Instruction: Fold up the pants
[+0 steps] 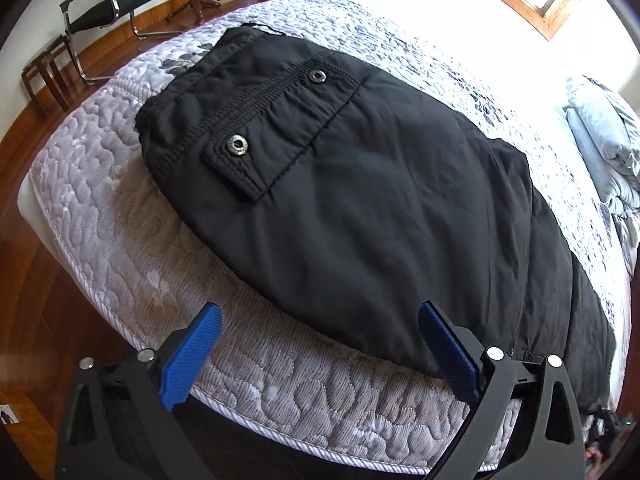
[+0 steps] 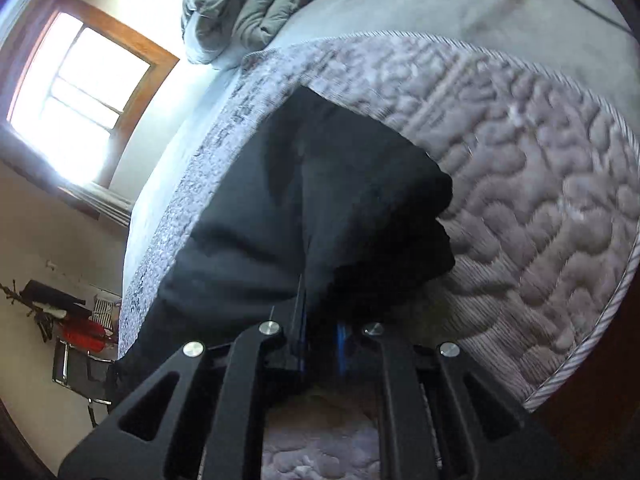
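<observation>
A quilted grey mattress (image 1: 120, 216) fills most of both views, with a wooden floor (image 1: 36, 320) below its edge and a bright window (image 2: 76, 92) on the far wall. Bunched grey bedding (image 2: 240, 8) lies at the far end of the mattress, and a black chair (image 1: 112, 4) stands on the floor beyond the corner. The black pants (image 1: 380, 208) lie spread on the mattress near its edge, waistband and a snap-buttoned pocket flap (image 1: 276, 120) toward the corner, legs running away to the right. The left gripper (image 1: 320, 356) hangs over the mattress edge with its blue pads wide apart, holding nothing; one pad overlaps the pants' near hem. The right gripper (image 2: 320, 320) is closed tight, black pants fabric pinched between its pads.
</observation>
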### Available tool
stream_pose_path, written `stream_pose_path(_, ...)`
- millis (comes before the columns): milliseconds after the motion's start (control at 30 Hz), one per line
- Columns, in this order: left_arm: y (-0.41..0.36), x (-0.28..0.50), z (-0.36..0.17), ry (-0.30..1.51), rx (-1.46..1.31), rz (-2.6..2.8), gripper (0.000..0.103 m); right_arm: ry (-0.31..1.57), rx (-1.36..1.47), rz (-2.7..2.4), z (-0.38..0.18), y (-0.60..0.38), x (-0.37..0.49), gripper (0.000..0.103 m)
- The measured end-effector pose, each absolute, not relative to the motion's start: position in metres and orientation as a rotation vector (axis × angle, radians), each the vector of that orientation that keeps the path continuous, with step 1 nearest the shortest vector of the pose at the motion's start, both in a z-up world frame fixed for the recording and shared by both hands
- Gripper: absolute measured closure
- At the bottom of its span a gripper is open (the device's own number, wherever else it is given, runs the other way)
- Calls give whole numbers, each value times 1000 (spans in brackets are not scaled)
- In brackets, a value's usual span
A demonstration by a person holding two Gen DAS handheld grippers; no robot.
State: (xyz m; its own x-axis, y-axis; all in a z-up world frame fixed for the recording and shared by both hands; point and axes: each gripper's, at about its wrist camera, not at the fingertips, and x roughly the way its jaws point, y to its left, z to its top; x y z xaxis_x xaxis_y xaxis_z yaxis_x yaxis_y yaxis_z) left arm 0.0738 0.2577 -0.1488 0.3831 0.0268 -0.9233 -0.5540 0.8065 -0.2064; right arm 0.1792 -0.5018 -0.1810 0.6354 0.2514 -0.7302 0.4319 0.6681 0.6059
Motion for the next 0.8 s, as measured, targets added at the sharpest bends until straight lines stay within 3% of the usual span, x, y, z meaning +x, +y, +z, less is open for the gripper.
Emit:
stream_pose_path(67,258,72,-148,1125,-541,396,4,881,887,-119,-183,-504,174,88)
stream_pose_path(167,260,70,-146,1117,-550,398,4,878,919,-131,-183,-507,169,69)
stream_pose_path(200,261,70,-145,1115,-556,396,4,876,943,-131,-183,-510,171,67)
stream_pose_path(300,264,67,-145,1102,-582,391,4,873,1038,-156,-183,-516,172,67)
stream_pose_path(367,265,65,-145,1100,-596,381,4,858,1061,-161,-182,-515,171,85)
stream_pose_path(467,269,62,-144,1088,-610,372,4,856,943,-188,-157,-502,177,92)
stream_pose_path(800,272,51,-135,1032,-661,332,4,727,198,4,-23,-326,214,91)
